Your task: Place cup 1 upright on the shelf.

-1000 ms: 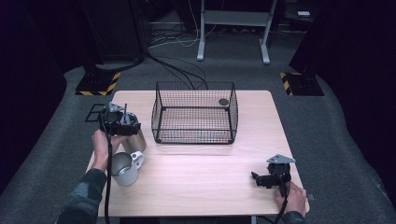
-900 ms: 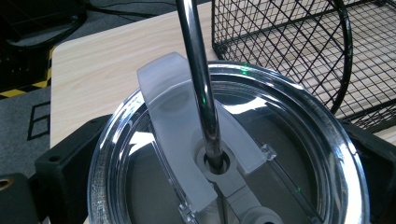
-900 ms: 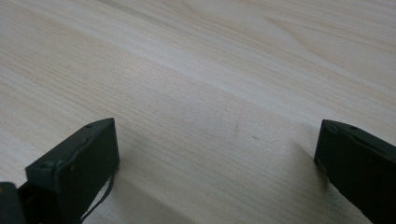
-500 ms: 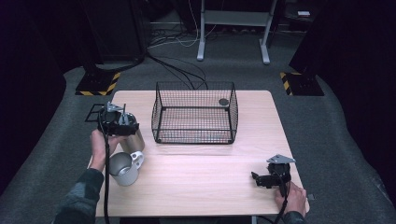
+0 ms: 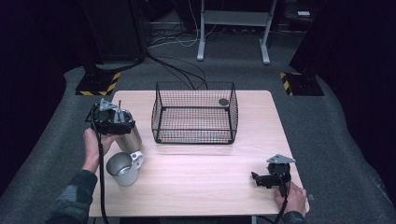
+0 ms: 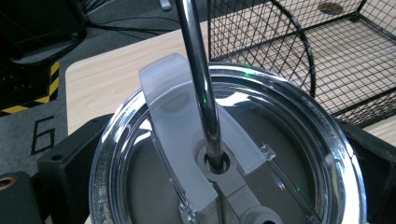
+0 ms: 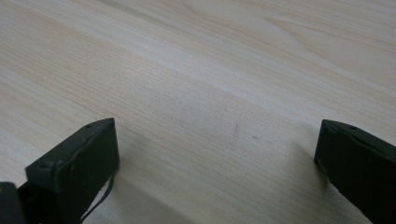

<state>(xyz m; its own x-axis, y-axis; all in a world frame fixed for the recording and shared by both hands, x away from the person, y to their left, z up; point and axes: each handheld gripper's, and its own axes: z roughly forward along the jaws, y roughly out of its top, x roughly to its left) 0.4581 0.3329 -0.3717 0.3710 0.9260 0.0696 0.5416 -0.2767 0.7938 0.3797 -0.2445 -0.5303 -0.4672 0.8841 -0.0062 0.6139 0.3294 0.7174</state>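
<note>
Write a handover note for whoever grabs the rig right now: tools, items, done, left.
Left tool: jaws on either side of the steel tumbler, whose clear lid has a metal straw through it; whether they clamp it is unclear.
Right tool: open, empty, low over the table at the near right.
Steel mug stands just in front of the tumbler. Wire basket sits mid-table, holding only a small dark disc.
Done: tumbler reached. Left: probably both cups into the basket.

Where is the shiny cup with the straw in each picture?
High view: the steel tumbler stands at the table's left, under the left hand-held gripper, beside the mug.
Left gripper view: its clear lid and metal straw sit close up between the jaws.
Right gripper view: bare table between the jaws instead.
Shared landmark: the wire basket.
</note>
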